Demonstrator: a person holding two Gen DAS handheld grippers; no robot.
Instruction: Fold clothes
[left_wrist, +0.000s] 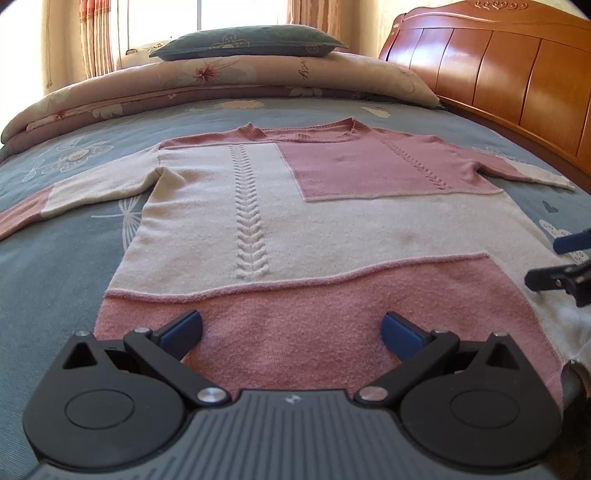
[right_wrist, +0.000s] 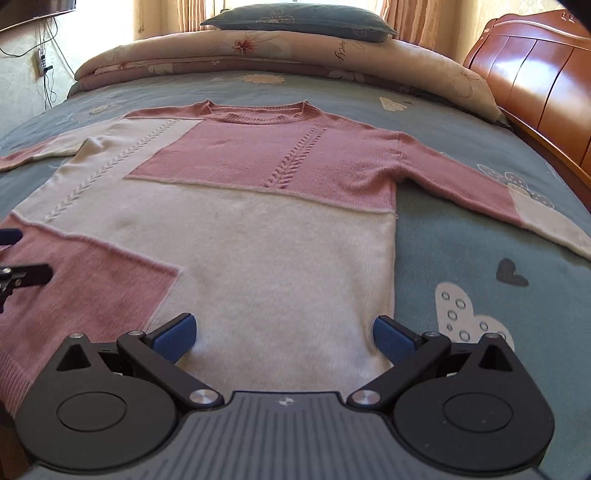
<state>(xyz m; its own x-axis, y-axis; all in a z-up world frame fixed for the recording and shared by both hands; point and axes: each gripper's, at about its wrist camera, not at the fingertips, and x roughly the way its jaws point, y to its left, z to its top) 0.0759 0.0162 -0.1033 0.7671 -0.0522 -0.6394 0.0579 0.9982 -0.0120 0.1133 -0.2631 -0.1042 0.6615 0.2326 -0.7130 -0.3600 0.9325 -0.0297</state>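
a pink and cream sweater (left_wrist: 295, 221) lies flat and face up on the bed (left_wrist: 55, 280), both sleeves stretched out to the sides, its neckline toward a folded quilt (left_wrist: 221, 81) with a dark pillow (left_wrist: 251, 42) on top. the left gripper (left_wrist: 293, 328) sits over the pink hem band, fingers (left_wrist: 183, 328) spread wide, pinching nothing. the right gripper (right_wrist: 284, 332) sits over the cream hem part near the sweater's right edge, fingers (right_wrist: 175, 334) likewise spread and empty. a wooden headboard (left_wrist: 517, 74) stands at right.
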